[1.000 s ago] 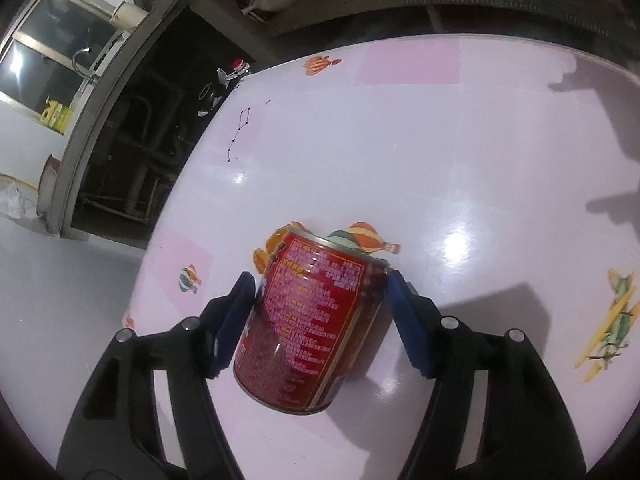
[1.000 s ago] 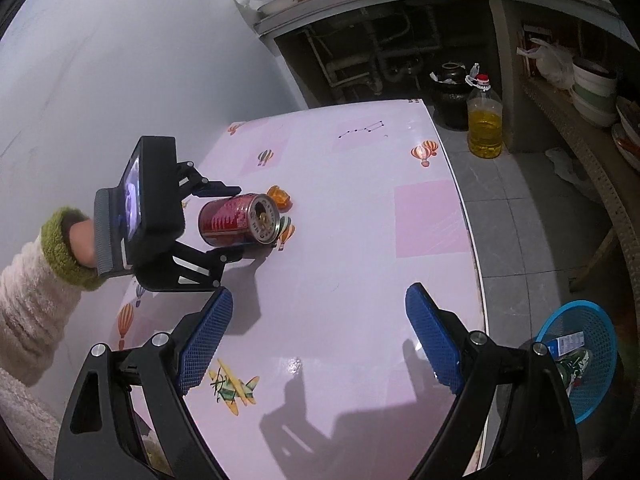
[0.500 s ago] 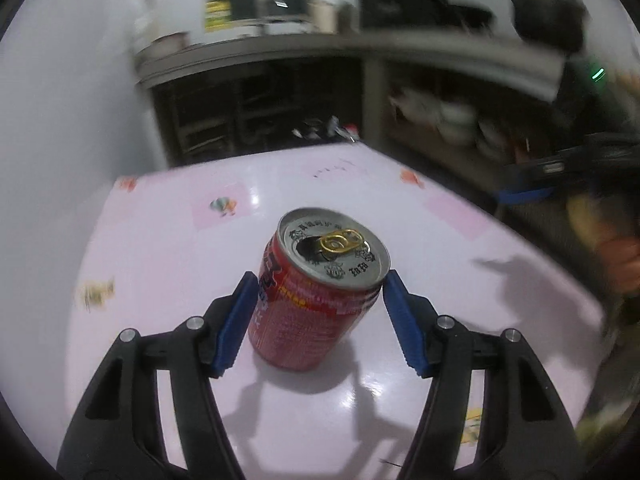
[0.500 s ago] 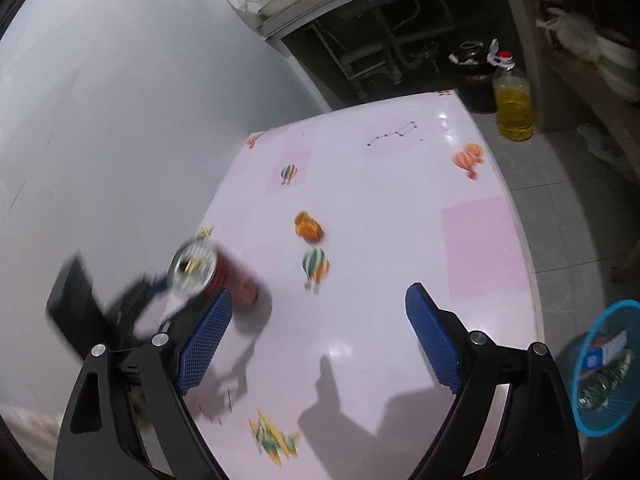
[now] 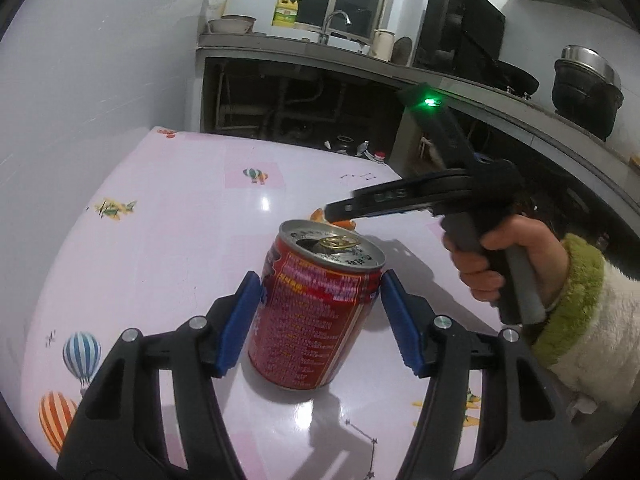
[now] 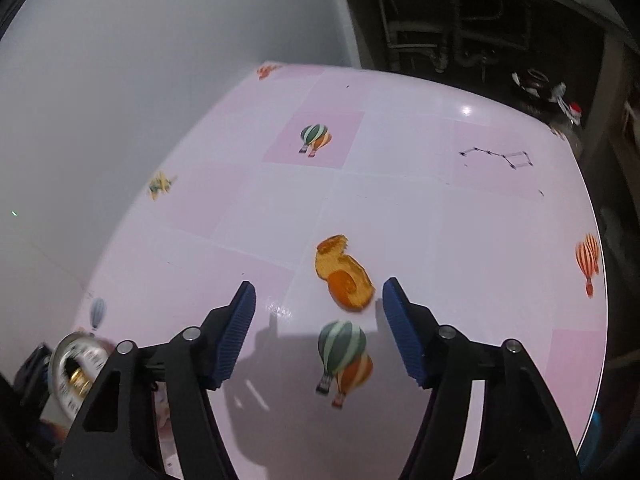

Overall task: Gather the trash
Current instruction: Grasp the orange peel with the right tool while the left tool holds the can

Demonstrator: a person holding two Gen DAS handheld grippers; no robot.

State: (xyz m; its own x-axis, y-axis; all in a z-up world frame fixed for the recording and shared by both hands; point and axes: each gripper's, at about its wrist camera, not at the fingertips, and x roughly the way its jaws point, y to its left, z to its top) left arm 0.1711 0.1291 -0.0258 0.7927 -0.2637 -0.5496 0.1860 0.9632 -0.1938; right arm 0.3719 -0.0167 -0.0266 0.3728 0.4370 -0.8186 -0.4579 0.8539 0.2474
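Note:
A red drink can (image 5: pixel 316 312) stands upright with its opened top showing, and my left gripper (image 5: pixel 320 284) is shut on its sides; I cannot tell whether its base rests on the pink table (image 5: pixel 168 240). The can's top (image 6: pixel 76 372) also shows at the lower left of the right wrist view. An orange peel (image 6: pixel 344 276) lies on the table just ahead of my right gripper (image 6: pixel 318 296), a little right of centre. That gripper's jaws are closing, and the pads are clear of the peel. In the left wrist view a hand holds the right gripper (image 5: pixel 340 210) over the peel (image 5: pixel 319 213).
A grey wall (image 6: pixel 120 80) borders the table's left side. Behind it runs a counter (image 5: pixel 304 52) with a sink, a yellow bottle (image 5: pixel 285 12) and pots (image 5: pixel 588 84). A red-capped bottle (image 6: pixel 572 114) stands on the floor past the table's far right edge.
The left gripper has rolled the can from lying on its side to upright. The right gripper has come down over the peel, and its jaws have narrowed.

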